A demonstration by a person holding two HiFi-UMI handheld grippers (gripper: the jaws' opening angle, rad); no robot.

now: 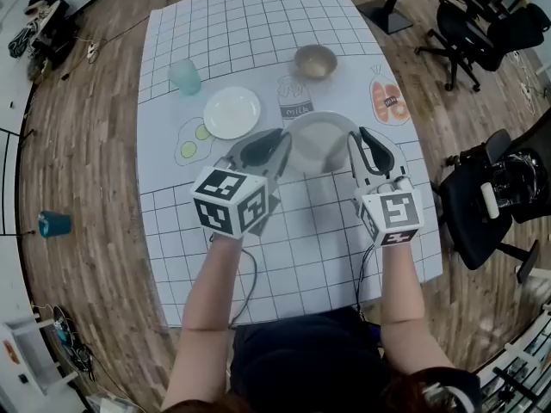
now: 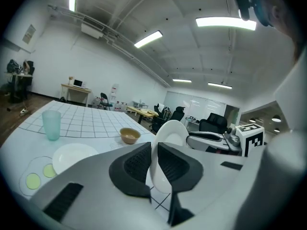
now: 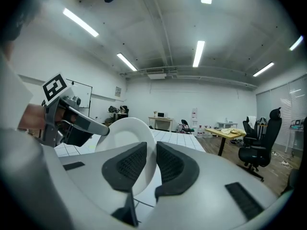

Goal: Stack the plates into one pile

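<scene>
Forearms [image 1: 211,286] reach forward; left gripper [image 1: 277,144] and right gripper [image 1: 357,142] pinch plate [image 1: 318,140] (opposite rims).

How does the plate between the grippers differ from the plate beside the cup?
The gripped plate is clamped at opposite rims by the left gripper and right gripper, held off the table; the other plate lies flat on it, untouched. Both are white and round.
</scene>
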